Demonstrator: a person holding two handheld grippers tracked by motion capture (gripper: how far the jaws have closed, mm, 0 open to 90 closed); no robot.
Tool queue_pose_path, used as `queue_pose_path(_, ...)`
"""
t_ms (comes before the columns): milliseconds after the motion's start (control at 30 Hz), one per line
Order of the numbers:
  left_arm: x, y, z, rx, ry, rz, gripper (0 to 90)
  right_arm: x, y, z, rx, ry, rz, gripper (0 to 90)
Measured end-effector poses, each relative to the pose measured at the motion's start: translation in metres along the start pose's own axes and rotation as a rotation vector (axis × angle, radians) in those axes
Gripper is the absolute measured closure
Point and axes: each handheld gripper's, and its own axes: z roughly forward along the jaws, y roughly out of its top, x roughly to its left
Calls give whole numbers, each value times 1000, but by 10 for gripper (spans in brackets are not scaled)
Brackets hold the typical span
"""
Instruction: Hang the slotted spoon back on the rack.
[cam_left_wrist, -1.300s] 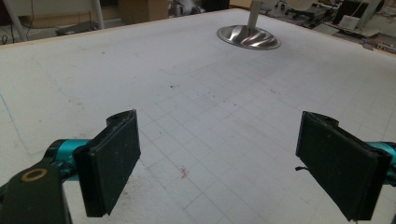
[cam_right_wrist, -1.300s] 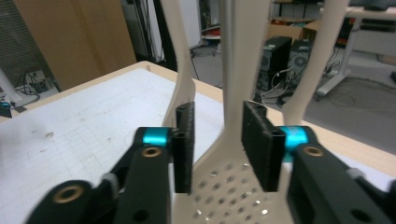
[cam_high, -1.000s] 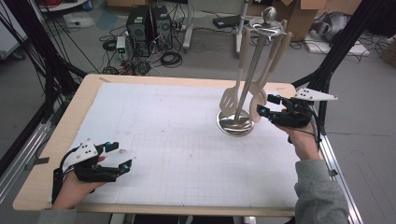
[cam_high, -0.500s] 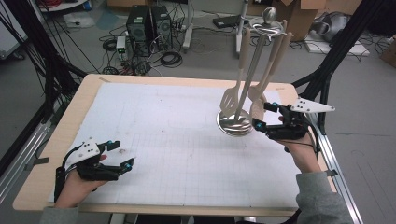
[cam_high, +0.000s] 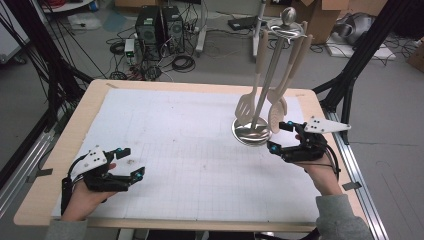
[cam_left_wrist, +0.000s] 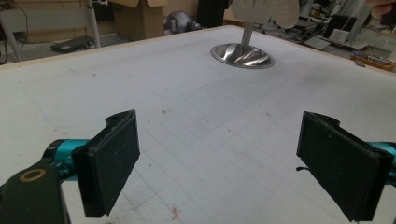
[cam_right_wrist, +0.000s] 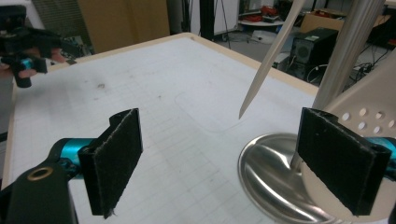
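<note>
**Right tool open beside the utensil stand**

Cluttered workshop floor with computer towers, cables and cardboard boxes is seen beyond a wooden counter (cam_high: 60, 145) covered by a white gridded mat (cam_high: 190, 150). At the centre right of the high view, a metal utensil stand (cam_high: 252, 134) is set on the mat, its round polished base lying flat and its pole rising to a knob at the top of the frame. Pale utensils are hung from its top ring: a slotted turner (cam_high: 246, 107) on the left side of the pole and a perforated spoon (cam_high: 276, 114) on the right, both hanging just above the base.

The right tool (cam_high: 280, 136) is held at the lower right of the stand, just beside the base and the spoon's bowl. Its jaws have just been opening and are now spread wide, with nothing pressed between the pads. In the right gripper view, the base and the perforated spoon (cam_right_wrist: 359, 109) are seen close behind the right-hand pad.

The left tool (cam_high: 131, 162) is held low over the mat at the lower left of the high view, well apart from the stand, with its jaws open and nothing between them.
</note>
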Motion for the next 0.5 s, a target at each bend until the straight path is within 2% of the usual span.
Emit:
queue_pose_path(167, 1, 1, 7, -20, 2, 0, 135, 4, -9, -7, 15, -11, -11, 137)
queue_pose_path(267, 1, 2, 10, -30, 2, 4, 135, 6, -14, -12, 3, -15, -25, 137)
queue_pose_path(500, 0, 4, 11, -50, 2, 7, 135, 9, -34, -23, -9, -41, -10, 137)
